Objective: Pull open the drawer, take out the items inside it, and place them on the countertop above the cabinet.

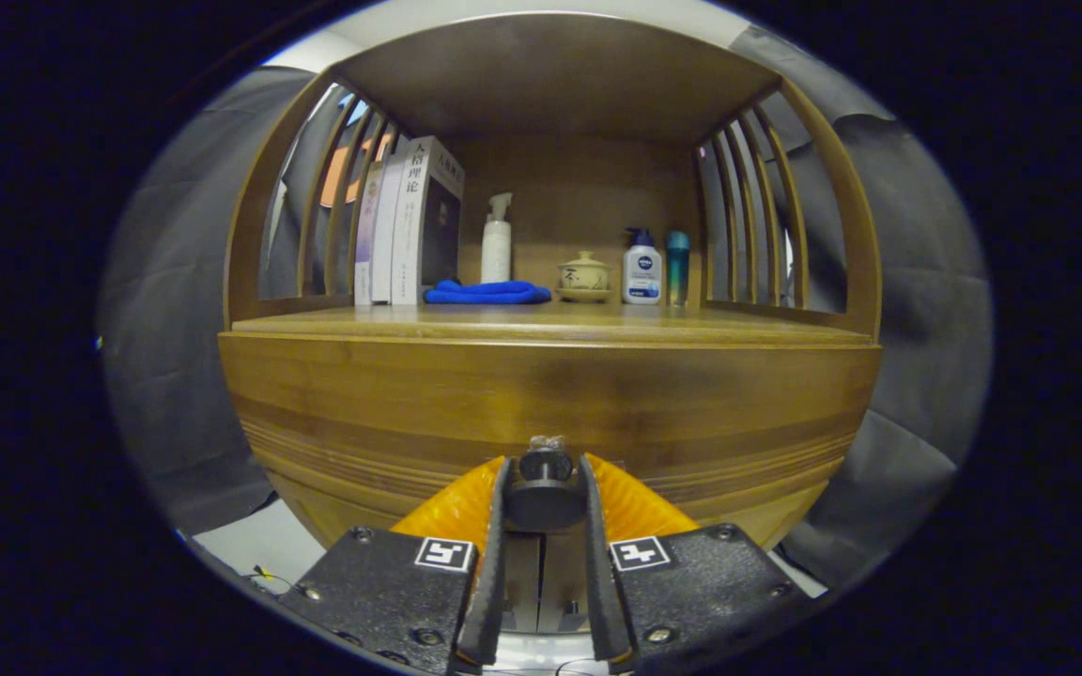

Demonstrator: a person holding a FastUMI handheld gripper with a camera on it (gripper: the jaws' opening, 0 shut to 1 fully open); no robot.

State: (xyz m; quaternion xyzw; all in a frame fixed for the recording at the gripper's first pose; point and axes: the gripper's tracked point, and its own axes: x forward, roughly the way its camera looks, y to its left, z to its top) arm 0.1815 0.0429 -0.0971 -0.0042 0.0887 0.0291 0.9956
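The gripper (544,488) has its jaws nearly closed, one on each side of the dark round knob (542,490) of the drawer (541,399); both fingers (496,526) press against the knob's sides, so the knob is gripped. The knob sits at the middle of the wooden drawer front, which lies flush under the desk (550,322), so the drawer looks closed and whatever lies inside it is hidden.

Above the drawer front, the flat wooden top of the cabinet carries a row of things near its back wall. At the left stand several books (407,225), upright against the slatted side. Just beside them lies a folded blue cloth (487,293), with a white spray bottle (496,242) standing behind it. Further right sits a small lidded cup (584,274) on a saucer, then a white pump bottle (641,268), and a teal bottle (678,265) next to the right slats.
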